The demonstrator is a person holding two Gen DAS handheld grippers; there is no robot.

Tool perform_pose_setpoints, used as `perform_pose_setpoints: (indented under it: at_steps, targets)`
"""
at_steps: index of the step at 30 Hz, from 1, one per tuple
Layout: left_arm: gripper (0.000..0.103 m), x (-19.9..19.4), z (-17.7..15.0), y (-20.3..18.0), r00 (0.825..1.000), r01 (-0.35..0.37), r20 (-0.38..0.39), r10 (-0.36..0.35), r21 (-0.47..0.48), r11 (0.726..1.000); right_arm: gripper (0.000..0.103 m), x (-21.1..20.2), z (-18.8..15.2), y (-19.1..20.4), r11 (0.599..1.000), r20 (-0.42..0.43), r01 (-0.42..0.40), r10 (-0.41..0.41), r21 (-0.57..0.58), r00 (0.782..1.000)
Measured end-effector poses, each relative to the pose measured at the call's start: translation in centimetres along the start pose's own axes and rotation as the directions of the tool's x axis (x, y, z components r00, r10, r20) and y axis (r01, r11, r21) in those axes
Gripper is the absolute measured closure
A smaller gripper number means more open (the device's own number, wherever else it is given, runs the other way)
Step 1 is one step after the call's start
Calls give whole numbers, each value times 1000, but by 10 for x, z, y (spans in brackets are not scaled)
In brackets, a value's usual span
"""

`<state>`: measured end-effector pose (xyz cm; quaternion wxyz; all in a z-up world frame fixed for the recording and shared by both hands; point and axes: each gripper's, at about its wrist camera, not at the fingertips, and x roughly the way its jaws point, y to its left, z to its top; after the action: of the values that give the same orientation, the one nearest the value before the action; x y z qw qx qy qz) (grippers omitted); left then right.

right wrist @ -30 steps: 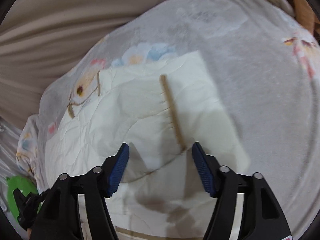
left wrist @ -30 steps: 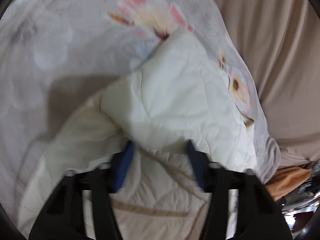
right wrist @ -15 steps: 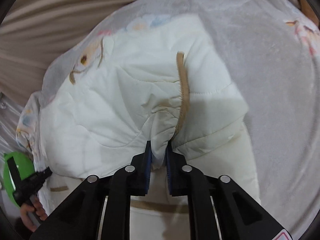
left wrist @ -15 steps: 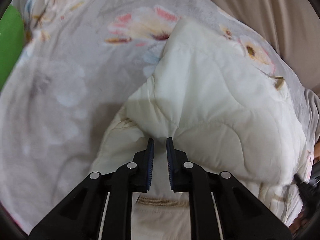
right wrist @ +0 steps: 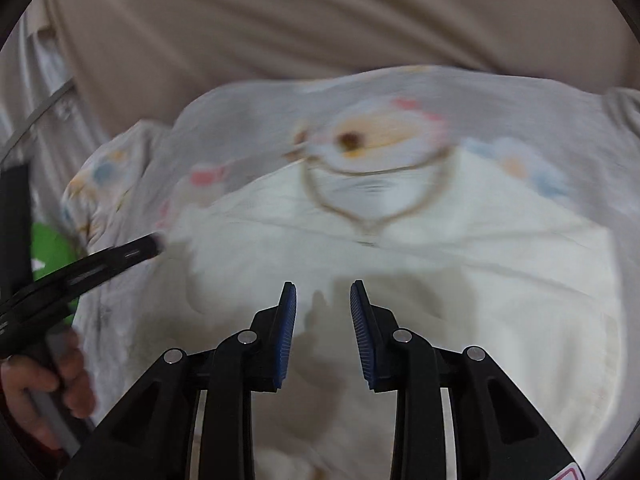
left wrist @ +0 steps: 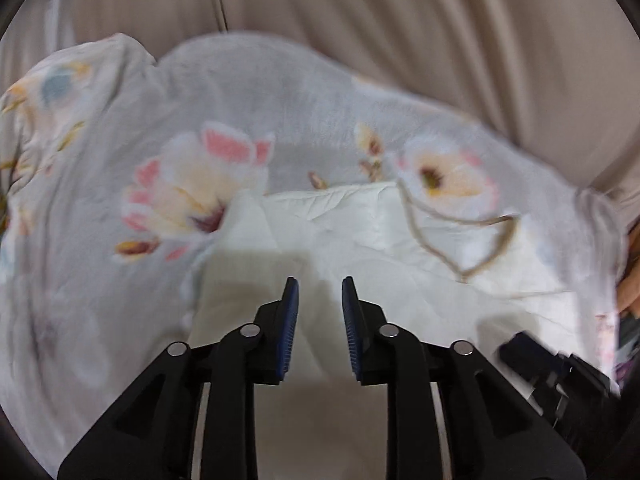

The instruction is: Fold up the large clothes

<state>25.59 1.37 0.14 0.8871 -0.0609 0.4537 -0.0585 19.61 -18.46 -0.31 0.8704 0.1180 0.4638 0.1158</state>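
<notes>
A cream quilted garment (left wrist: 360, 248) with tan trim at the neckline (left wrist: 460, 240) lies folded on a grey floral blanket (left wrist: 120, 240). My left gripper (left wrist: 318, 292) hovers over its near left part, jaws apart and empty. In the right wrist view the same garment (right wrist: 440, 280) fills the middle, its tan neckline (right wrist: 372, 208) at the far side. My right gripper (right wrist: 322, 294) is above its near edge, jaws apart and empty. Both views are blurred.
Beige curtain (left wrist: 360, 20) hangs behind the blanket. The other gripper's black body (left wrist: 560, 372) shows at the lower right of the left view. In the right view a hand holding the left gripper (right wrist: 80, 272) and a green object (right wrist: 52, 252) sit at the left.
Both grippers were shut on the garment's folds half a second ago; now both have opened and let go. The cameras have tilted up toward the curtain, and the garment lies flatter.
</notes>
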Motion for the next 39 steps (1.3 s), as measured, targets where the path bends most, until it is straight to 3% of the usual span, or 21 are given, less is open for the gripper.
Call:
perform_pose_setpoints:
  at_steps: [3, 5, 7, 8, 10, 13, 14, 15, 19, 22, 24, 25, 27, 29, 30, 32, 33, 35, 37, 39]
  targets:
    - [79, 41, -2, 6, 996, -69, -54, 70, 9, 998, 84, 36, -2, 2, 998, -60, 33, -36, -50, 998]
    - [79, 53, -5, 24, 993, -102, -55, 101, -16, 995, 88, 35, -9, -26, 999, -54, 50, -51, -10, 997]
    - [79, 55, -8, 40, 991, -123, -49, 121, -40, 992, 92, 20, -17, -69, 992, -30, 106, -104, 63, 994]
    - [79, 56, -9, 47, 991, -128, -47, 125, -46, 991, 103, 9, -23, -100, 983, -21, 133, -131, 127, 991]
    - [79, 58, -10, 52, 991, -128, -45, 127, -37, 991, 103, -12, -34, -147, 955, -10, 184, -186, 233, 982]
    - [79, 56, -13, 46, 984, -174, -33, 174, 8, 985, 101, -56, -48, -189, 893, -12, 320, -333, 317, 943]
    - [79, 52, -14, 45, 984, -177, -33, 177, 0, 984, 89, -71, -51, -192, 881, 2, 335, -356, 334, 935]
    - [80, 45, -14, 44, 985, -168, -33, 167, -15, 986, 87, -89, -56, -192, 877, 31, 322, -356, 355, 934]
    - [71, 6, -29, 44, 998, -69, -20, 68, -87, 994, 50, -124, -87, -184, 876, 67, 249, -302, 412, 951]
    - [69, 0, -57, 37, 996, -68, -70, 63, -67, 995, 50, -94, -111, -182, 864, -7, 173, -193, 472, 981]
    - [70, 3, -76, 37, 991, -105, -90, 102, -29, 994, 71, -80, -113, -174, 878, -48, 216, -216, 427, 975]
    - [69, 3, -81, 38, 989, -117, -93, 114, -23, 993, 92, -80, -110, -167, 883, -44, 216, -217, 416, 975]
    - [70, 0, -86, 42, 988, -127, -91, 123, -35, 991, 93, -99, -95, -156, 898, 61, 175, -218, 404, 974]
    - [70, -1, -88, 42, 987, -138, -87, 135, -22, 990, 94, -112, -87, -154, 908, 113, 172, -231, 383, 966]
    - [69, 0, -90, 41, 986, -145, -85, 143, -11, 989, 94, -108, -89, -159, 906, 94, 177, -230, 385, 969]
    - [69, 4, -93, 36, 983, -168, -78, 169, 19, 986, 89, -78, -104, -176, 891, -56, 251, -248, 378, 967]
    - [69, 4, -93, 35, 982, -171, -76, 172, 24, 985, 90, -67, -114, -184, 895, -96, 243, -224, 374, 970]
    - [70, -1, -91, 33, 980, -180, -80, 182, 29, 983, 89, -79, -119, -190, 877, -72, 223, -213, 426, 974]
    - [70, -14, -81, 36, 985, -157, -70, 157, 0, 988, 82, -102, -109, -182, 856, -34, 281, -296, 434, 954]
    - [69, -28, -65, 39, 991, -136, -15, 136, -17, 991, 77, -124, -91, -167, 862, 45, 321, -367, 392, 929]
